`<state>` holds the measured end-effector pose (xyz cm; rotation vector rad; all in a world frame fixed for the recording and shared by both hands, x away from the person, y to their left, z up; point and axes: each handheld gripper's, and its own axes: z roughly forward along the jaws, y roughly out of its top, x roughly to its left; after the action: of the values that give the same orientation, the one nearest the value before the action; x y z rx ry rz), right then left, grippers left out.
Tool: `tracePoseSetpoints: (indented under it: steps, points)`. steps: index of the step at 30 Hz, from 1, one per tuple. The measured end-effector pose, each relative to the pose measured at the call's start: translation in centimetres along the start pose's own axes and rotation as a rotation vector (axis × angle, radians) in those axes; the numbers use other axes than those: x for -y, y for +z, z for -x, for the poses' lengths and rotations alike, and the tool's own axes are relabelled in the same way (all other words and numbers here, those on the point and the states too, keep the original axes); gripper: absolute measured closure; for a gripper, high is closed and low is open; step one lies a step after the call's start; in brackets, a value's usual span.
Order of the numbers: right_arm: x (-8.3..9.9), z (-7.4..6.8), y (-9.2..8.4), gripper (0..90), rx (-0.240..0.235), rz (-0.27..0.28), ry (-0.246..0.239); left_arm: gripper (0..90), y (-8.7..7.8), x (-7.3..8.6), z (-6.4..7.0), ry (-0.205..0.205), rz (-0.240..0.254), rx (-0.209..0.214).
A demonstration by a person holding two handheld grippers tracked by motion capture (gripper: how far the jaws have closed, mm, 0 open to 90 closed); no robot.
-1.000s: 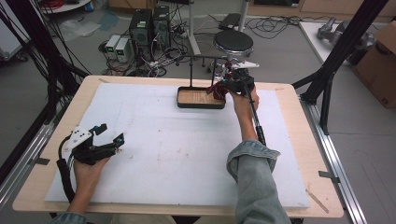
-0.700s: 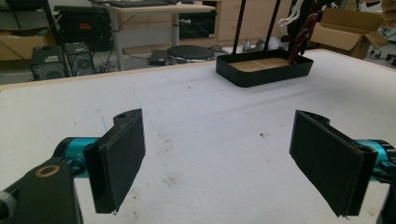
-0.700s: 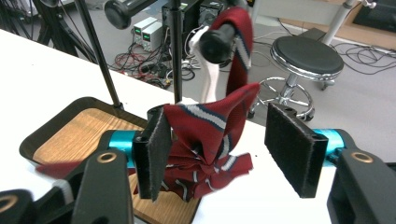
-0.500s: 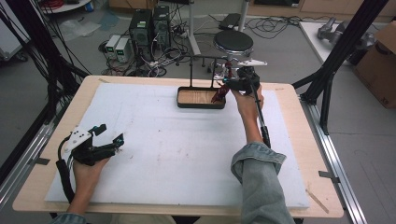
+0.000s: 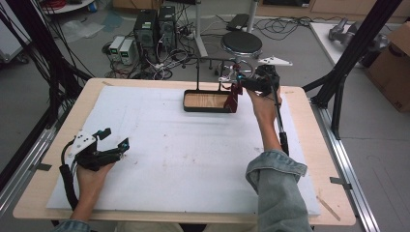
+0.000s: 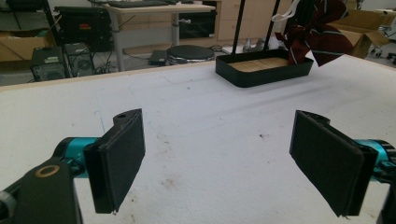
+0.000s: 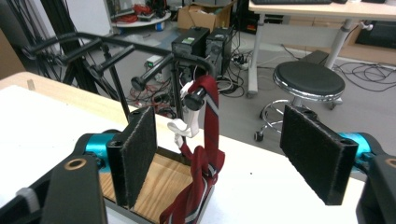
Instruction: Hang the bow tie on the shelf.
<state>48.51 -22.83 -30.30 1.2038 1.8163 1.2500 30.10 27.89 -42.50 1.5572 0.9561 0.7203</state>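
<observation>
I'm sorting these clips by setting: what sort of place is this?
Probably a lab or workshop, not a home. Computer towers and loose cables sit on the floor behind the table, black frame struts flank it, and a stool and cardboard box stand nearby.

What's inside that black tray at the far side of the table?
The black tray has a wooden floor and the dark red tie's lower end. The tie covers the corner beneath it.

We count one dark red striped tie (image 7: 205,158), draped over one black rack (image 7: 184,60) whose tray (image 5: 205,101) sits near the far edge of the table (image 5: 48,193). We also count two grippers, the left gripper (image 5: 109,145) and the right gripper (image 5: 237,79).
</observation>
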Motion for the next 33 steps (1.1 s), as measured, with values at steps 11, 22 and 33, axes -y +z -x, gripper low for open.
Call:
tracePoseSetpoints:
  steps: [11,22,33]
  points:
    - [-0.7,0.9,-3.1,20.5,0.011,0.070,0.012,18.4,0.0,0.0,0.0,-0.003,-0.001,0.001]
    - [1.0,2.6,-7.5,15.0,0.050,0.147,0.026,18.4,0.3,-0.1,0.3,0.003,0.004,0.006]
    - [2.2,3.7,-12.7,12.0,0.059,0.246,0.037,18.1,0.3,-0.2,0.4,0.004,0.002,0.003]
